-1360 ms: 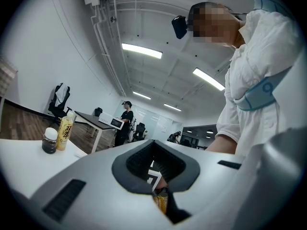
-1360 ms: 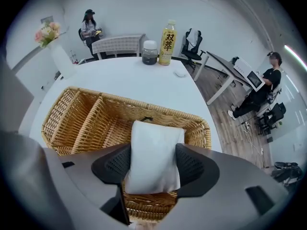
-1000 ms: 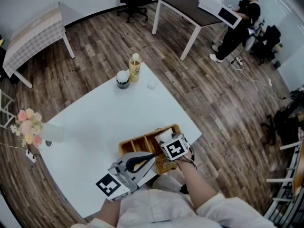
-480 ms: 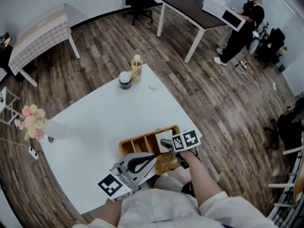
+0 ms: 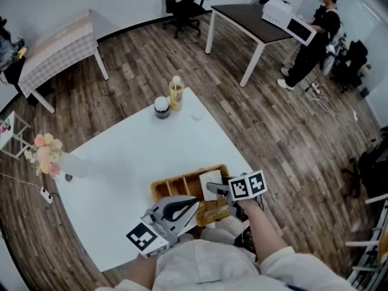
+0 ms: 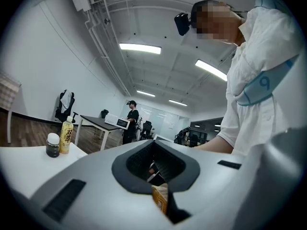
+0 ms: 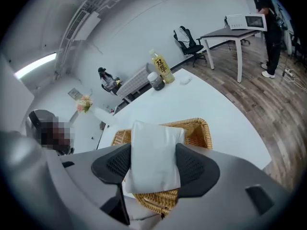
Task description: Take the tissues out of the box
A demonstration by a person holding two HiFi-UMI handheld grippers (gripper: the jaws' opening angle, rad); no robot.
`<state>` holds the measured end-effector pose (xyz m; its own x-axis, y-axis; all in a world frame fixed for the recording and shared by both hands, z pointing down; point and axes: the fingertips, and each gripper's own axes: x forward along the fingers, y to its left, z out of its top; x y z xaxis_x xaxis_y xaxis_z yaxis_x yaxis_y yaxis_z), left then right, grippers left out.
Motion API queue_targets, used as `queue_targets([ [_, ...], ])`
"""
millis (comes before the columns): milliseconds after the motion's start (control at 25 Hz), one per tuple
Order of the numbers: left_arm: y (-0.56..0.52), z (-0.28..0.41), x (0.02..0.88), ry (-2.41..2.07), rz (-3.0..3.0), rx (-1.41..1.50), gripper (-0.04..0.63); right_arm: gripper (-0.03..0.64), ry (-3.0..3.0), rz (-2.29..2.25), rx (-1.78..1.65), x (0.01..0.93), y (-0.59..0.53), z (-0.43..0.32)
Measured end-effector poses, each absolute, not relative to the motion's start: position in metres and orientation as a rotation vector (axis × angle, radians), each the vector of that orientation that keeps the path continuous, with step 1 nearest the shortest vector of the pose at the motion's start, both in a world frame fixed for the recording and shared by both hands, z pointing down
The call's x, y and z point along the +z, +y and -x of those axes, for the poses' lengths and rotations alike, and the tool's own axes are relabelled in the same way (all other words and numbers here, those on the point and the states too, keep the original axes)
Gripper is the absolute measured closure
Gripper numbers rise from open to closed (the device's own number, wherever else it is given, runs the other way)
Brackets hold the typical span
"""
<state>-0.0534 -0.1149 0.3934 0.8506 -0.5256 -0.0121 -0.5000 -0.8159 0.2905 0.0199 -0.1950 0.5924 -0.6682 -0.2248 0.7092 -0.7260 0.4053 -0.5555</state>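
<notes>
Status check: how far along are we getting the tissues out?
Done: right gripper is clamped on the white tissue pack. In hand: the pack is held over the wicker basket, which the left gripper appears to steady. Left: carry it clear onto the white table.

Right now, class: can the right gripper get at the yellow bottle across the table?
Probably not. The right gripper is shut on the tissue pack over the wicker basket, and the bottle stands across the table beside the jar. It would have to let go first.

White table point(image 5: 139, 156), wicker basket point(image 5: 167, 187) at near edge, yellow bottle point(image 5: 176, 94) beside dark jar point(image 5: 162, 108) at far corner
</notes>
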Motion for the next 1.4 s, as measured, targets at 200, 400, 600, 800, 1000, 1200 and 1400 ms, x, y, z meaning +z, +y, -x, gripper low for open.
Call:
queue_targets([
  [200, -0.115, 0.043, 0.388, -0.796, -2.765, -0.127, 0.594, 0.319, -2.284, -0.74, 1.216, 0.557, -0.191, -0.009],
  [400, -0.114, 0.034, 0.387, -0.814, -2.775, -0.103, 0.594, 0.319, -2.425, -0.69, 1.174, 0.523, -0.189, -0.001],
  [600, -0.111, 0.028, 0.38, -0.839, -2.778, -0.101, 0.594, 0.319, -2.582, -0.647, 1.121, 0.489, -0.188, 0.007],
  [800, -0.11, 0.025, 0.372, -0.873, -2.78, -0.101, 0.594, 0.319, -2.738, -0.592, 1.038, 0.458, -0.183, 0.009],
  [1000, -0.106, 0.017, 0.367, -0.896, -2.799, -0.097, 0.594, 0.319, -2.847, -0.559, 0.98, 0.434, -0.176, 0.009],
  [1200, -0.105, 0.013, 0.366, -0.898, -2.797, -0.09, 0.594, 0.319, -2.923, -0.539, 0.914, 0.419, -0.174, 0.011],
  [1400, -0.104, 0.014, 0.366, -0.892, -2.793, -0.082, 0.594, 0.318, -2.966, -0.547, 0.858, 0.409, -0.175, 0.01],
])
